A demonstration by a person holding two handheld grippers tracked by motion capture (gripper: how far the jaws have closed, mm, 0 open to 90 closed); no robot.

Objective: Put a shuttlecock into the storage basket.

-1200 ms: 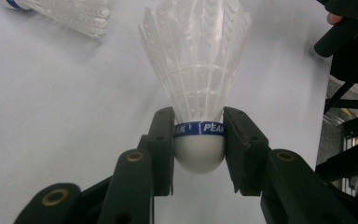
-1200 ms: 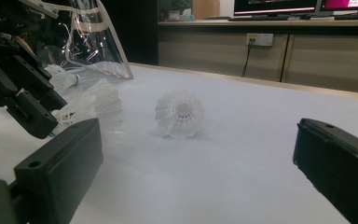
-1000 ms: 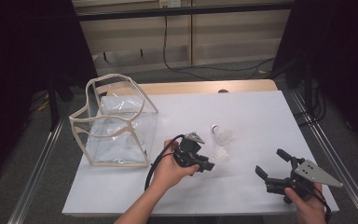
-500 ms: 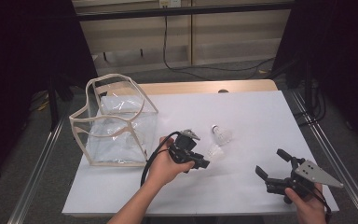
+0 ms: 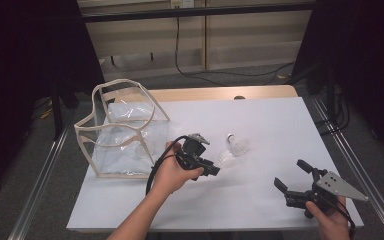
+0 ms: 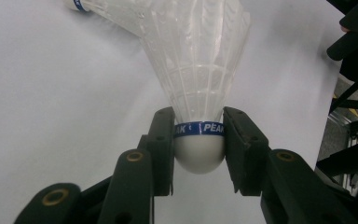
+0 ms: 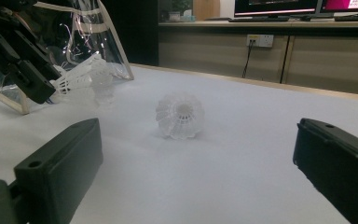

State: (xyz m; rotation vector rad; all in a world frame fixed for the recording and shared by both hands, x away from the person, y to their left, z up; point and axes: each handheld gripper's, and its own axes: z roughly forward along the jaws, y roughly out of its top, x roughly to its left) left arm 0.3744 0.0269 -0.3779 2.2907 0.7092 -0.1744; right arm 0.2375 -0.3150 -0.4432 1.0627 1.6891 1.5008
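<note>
The left gripper [image 6: 199, 154] pinches a shuttlecock [image 6: 196, 70] by its cork; keep that hold and lift gently toward the clear bag [image 5: 125, 131] behind it.

You've got one readable mark here: the blue band [image 6: 199, 129] round the white cork of the shuttlecock [image 6: 197, 70], seen in the left gripper view. In white capitals it reads "PEAK" facing you, and to the left of that, "AK" with a small mark after it, the tail of the same word wrapping round the band. A second shuttlecock [image 6: 98, 5] at the top of that view carries a blue band too, but its lettering is too small for you to read. The screens [image 7: 276, 6] at the back of the right gripper view show bright strips, nothing legible.
</note>
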